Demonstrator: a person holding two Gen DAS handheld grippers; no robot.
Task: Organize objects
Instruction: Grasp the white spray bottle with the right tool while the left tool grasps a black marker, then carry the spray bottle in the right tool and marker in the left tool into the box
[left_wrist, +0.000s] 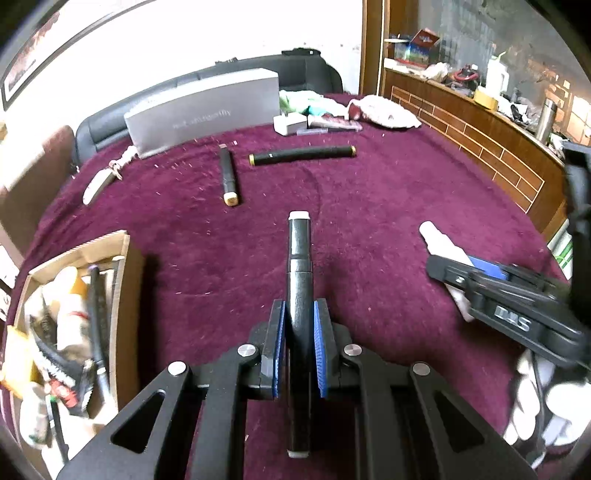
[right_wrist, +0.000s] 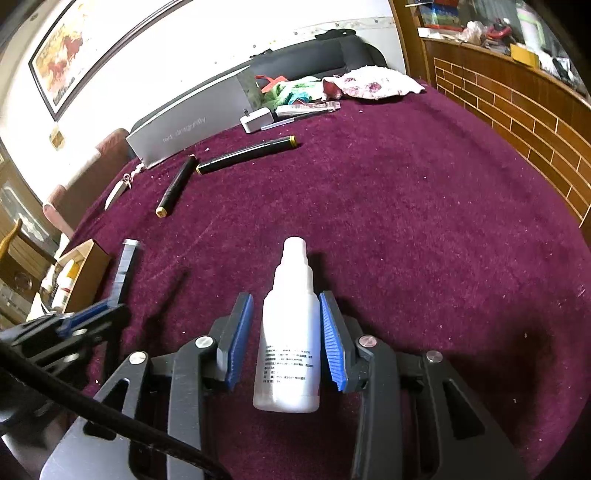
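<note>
Black marker (left_wrist: 299, 280) is clamped between the closed blue pads of the left tool (left_wrist: 299, 343) above the maroon-covered bench (left_wrist: 369, 206), a white spray bottle (right_wrist: 291, 332) is gripped by the right tool (right_wrist: 286, 339), a cardboard box (left_wrist: 122, 295) is seen left, and two markers (left_wrist: 229, 173) are lying farther back.

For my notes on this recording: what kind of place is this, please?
Probably a lived-in room at home: a table under a maroon cloth, a framed painting on the wall, and a cluttered wooden counter beside it.
</note>
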